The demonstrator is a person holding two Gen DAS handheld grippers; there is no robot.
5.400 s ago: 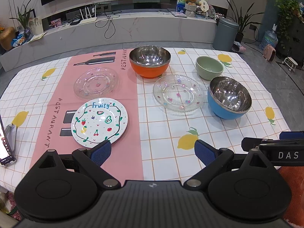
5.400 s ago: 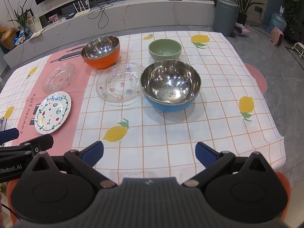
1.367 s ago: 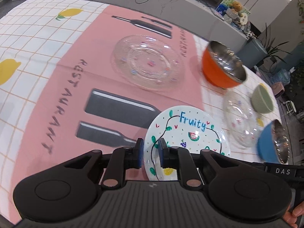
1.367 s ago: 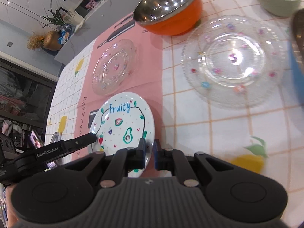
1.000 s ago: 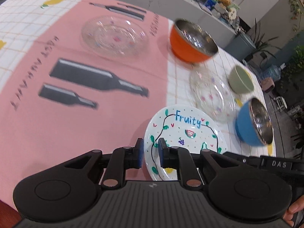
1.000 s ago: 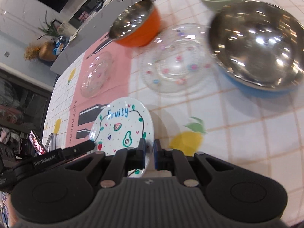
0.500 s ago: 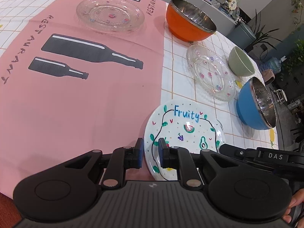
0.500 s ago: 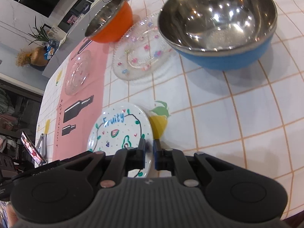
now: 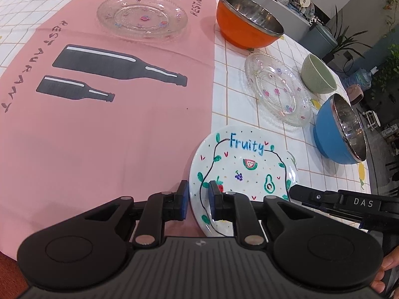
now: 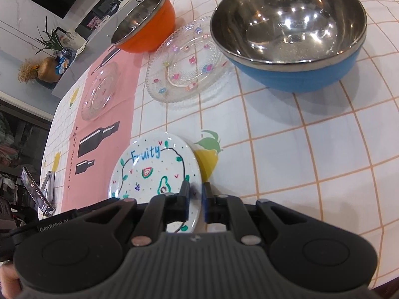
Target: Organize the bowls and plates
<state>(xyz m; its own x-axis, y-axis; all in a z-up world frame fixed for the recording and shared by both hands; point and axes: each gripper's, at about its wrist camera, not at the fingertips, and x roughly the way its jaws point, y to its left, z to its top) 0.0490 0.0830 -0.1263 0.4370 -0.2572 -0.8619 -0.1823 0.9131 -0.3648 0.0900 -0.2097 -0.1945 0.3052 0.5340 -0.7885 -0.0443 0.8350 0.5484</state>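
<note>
The table (image 9: 74, 149) is covered by a white checked cloth with lemon prints, and a pink runner (image 9: 112, 124) printed with black bottles lies across its left part.

The blue bowl (image 10: 294, 39), steel-lined, stands on the checked cloth toward the table's right edge. The orange bowl (image 9: 247, 25), also steel-lined, stands near the far edge, just beside the runner's right border. Between these two bowls lies a clear glass plate with coloured flowers (image 9: 278, 88), close to the blue bowl. A second clear glass plate (image 9: 142, 18) lies on the runner near the far edge, well apart from the first. A pale green bowl (image 9: 318, 77) stands beyond the blue one, near the far right corner.

The white "Fruity" plate (image 9: 243, 167), painted with a vine, a watermelon slice and an avocado, is near the table's near edge, just right of the runner's border, partly over a lemon print.

The left gripper (image 9: 197, 200) has its blue pads nearly together, one on each side of that plate's near-left rim, gripping it. The right gripper (image 10: 195, 199) is clamped on the plate's near-right rim, its jaws just barely easing apart with the rim between them. Part of a hand (image 9: 384, 274) shows at the lower right corner of the left wrist view.
</note>
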